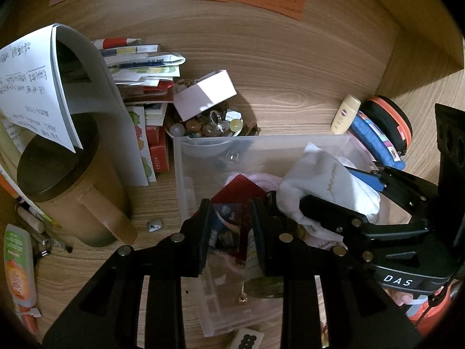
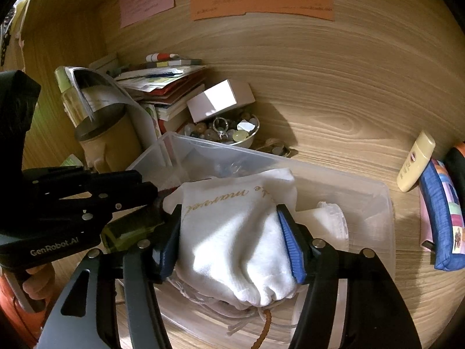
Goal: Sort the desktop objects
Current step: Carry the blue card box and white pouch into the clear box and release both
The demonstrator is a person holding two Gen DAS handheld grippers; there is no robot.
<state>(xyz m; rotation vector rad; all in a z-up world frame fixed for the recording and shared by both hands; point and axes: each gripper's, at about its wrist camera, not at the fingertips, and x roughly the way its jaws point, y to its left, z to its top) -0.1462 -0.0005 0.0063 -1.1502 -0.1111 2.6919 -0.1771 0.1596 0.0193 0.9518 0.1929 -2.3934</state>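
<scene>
A clear plastic bin sits on the wooden desk and holds small items. Over it, my right gripper has its blue pads against both sides of a white drawstring pouch with gold lettering; the pouch rests in the bin. My left gripper hangs over the bin's left part with its jaws close together. A red and dark printed packet shows in the narrow gap; I cannot tell whether it is pinched. An olive bottle lies under that gripper.
Behind the bin stand a bowl of beads with a white box on it, a stack of booklets and a lidded brown mug. A cream tube, a blue pouch and an orange-rimmed case lie right. Pens lie left.
</scene>
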